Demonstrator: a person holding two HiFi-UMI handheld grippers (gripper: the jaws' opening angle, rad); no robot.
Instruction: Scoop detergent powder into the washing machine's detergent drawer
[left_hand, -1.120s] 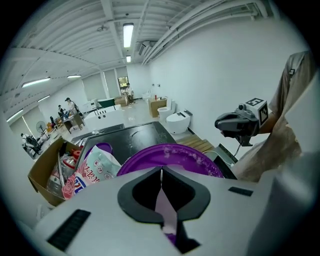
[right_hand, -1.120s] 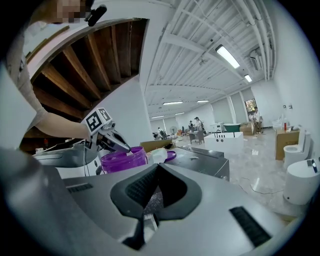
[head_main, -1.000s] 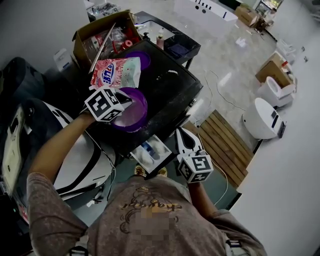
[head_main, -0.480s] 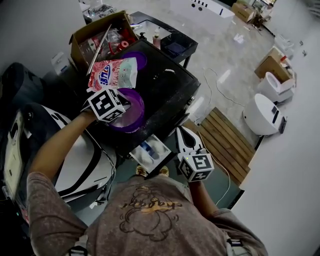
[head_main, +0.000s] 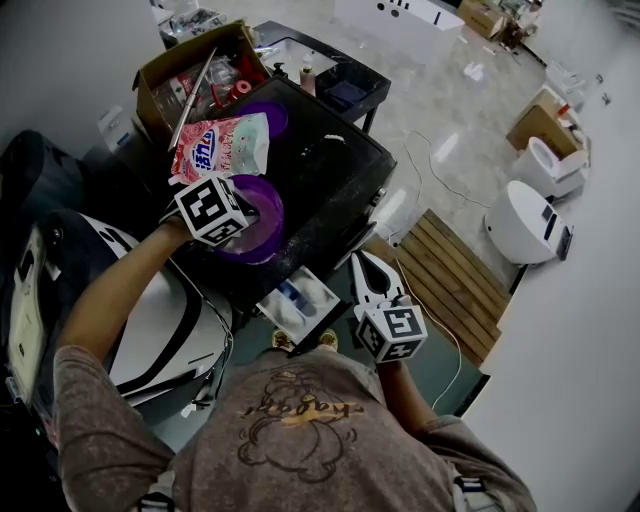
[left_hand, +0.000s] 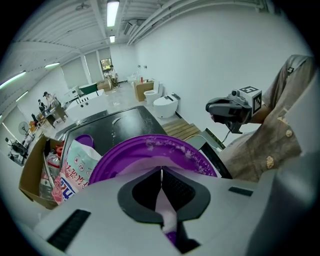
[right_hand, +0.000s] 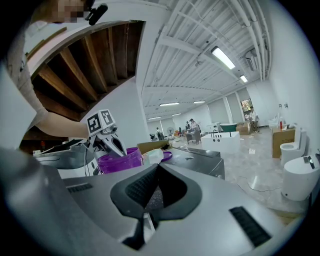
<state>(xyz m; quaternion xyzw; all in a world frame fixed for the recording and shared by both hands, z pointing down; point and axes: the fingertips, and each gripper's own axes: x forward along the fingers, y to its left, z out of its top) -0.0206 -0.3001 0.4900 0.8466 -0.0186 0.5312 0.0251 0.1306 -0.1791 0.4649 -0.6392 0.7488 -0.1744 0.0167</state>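
A purple tub (head_main: 255, 225) with white powder on its rim (left_hand: 170, 146) stands on the washing machine's black top (head_main: 330, 165). My left gripper (head_main: 243, 205) (left_hand: 161, 172) is shut on the tub's near rim, and a thin lilac strip of wall shows between the jaws. A pink and white detergent bag (head_main: 222, 145) (left_hand: 70, 167) lies behind the tub. The detergent drawer (head_main: 298, 298) is pulled open at the machine's front. My right gripper (head_main: 360, 262) (right_hand: 156, 167) hovers just right of the drawer, shut, with nothing seen in it.
A purple lid (head_main: 272, 115) lies behind the bag. An open cardboard box (head_main: 195, 70) of bottles stands at the back left. A wooden pallet (head_main: 445, 285) and white toilets (head_main: 525, 225) are on the floor to the right. A white appliance (head_main: 150, 320) stands at the left.
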